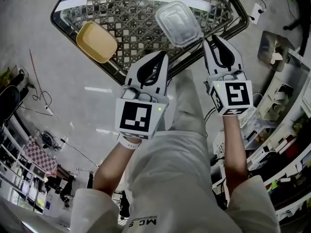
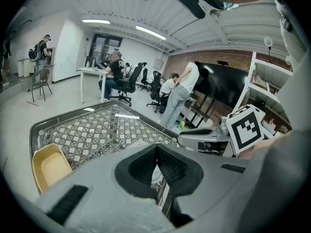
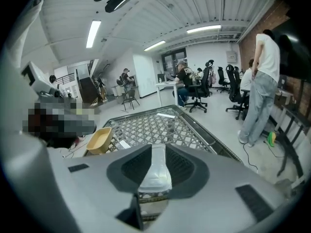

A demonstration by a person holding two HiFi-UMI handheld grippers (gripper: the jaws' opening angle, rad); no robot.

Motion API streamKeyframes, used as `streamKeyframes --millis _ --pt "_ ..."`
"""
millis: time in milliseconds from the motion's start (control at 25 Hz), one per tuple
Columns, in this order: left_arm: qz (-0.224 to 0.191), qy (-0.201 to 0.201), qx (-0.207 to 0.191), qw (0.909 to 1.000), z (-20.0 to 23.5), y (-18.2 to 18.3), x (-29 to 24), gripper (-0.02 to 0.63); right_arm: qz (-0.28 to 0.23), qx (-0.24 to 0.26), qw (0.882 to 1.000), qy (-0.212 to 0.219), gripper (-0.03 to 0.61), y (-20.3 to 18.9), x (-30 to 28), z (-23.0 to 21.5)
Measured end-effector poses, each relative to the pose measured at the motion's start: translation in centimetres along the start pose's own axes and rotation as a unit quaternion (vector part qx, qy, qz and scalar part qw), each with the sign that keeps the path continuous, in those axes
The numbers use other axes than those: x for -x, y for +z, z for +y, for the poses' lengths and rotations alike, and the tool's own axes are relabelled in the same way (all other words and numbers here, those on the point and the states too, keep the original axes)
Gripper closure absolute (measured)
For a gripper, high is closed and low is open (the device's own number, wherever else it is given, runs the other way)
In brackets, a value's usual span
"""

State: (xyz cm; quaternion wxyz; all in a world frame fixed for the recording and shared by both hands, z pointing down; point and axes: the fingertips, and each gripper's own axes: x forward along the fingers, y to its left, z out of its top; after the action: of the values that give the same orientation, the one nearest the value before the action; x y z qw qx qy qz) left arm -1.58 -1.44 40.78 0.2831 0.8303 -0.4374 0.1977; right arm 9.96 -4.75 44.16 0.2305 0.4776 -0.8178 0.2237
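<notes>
Overhead, the right gripper (image 1: 213, 39) is clamped on the near rim of a clear, rounded-square plastic container (image 1: 179, 23). The container sits over the right part of a dark-framed glass table with a lattice pattern (image 1: 131, 13). Whether its base touches the glass cannot be told.

- Right gripper view: both black ribbed pads press on the container's clear edge (image 3: 154, 171), and the table spreads beyond it.
- Left gripper (image 1: 161, 58): jaws together with nothing between them. It hovers at the table's near edge, just beside the right gripper and apart from the container.
- Left gripper view: the closed pads meet in a thin seam, with lattice glass showing past them. The right gripper's marker cube is at the right.
- A shallow yellow rectangular plastic tray (image 1: 96, 41) lies on the left part of the table, well apart from both grippers. It also shows at lower left in the left gripper view (image 2: 51, 165).

Surroundings: an open office with a pale floor. A standing person in a white top (image 3: 260, 81) is to the right, beyond the table. Seated people at a white desk with black swivel chairs (image 3: 194, 93) are further back.
</notes>
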Motion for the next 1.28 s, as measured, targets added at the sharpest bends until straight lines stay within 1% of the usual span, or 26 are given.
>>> streamKeyframes --millis 120,240,560,800,880,960,1200,1280 --pt "0.005 0.001 0.003 1.0 0.4 -0.8 -0.9 0.591 0.016 0.008 1.0 0.006 0.476 -1.7 -1.8 -0.4" --pt "0.01 0.008 0.015 0.9998 0.5 -1.3 -1.7 0.591 0.023 0.011 1.0 0.011 0.471 -3.1 -3.3 -0.9" --pt "0.016 0.022 0.019 0.9994 1.0 -2.6 -3.8 0.591 0.035 0.011 0.999 0.021 0.464 -5.4 -6.2 -2.0" --pt "0.026 0.03 0.036 0.9986 1.8 -4.6 -5.5 0.591 0.052 0.012 0.998 0.033 0.449 -7.2 -8.3 -2.3" --pt "0.031 0.031 0.039 0.9983 2.0 -5.1 -5.8 0.591 0.06 0.015 0.998 0.032 0.448 -7.8 -8.8 -2.3" --pt "0.033 0.029 0.031 0.9986 2.2 -5.5 -6.0 0.591 0.07 0.021 0.997 0.032 0.448 -8.2 -9.2 -2.2" --pt "0.034 0.03 0.026 0.9986 2.3 -6.1 -6.5 0.591 0.116 0.042 0.992 0.022 0.45 -10.2 -10.1 -2.4" --pt "0.031 0.031 0.03 0.9986 2.3 -5.9 -6.4 0.591 0.117 0.05 0.992 0.016 0.475 -10.3 -10.2 -2.6"
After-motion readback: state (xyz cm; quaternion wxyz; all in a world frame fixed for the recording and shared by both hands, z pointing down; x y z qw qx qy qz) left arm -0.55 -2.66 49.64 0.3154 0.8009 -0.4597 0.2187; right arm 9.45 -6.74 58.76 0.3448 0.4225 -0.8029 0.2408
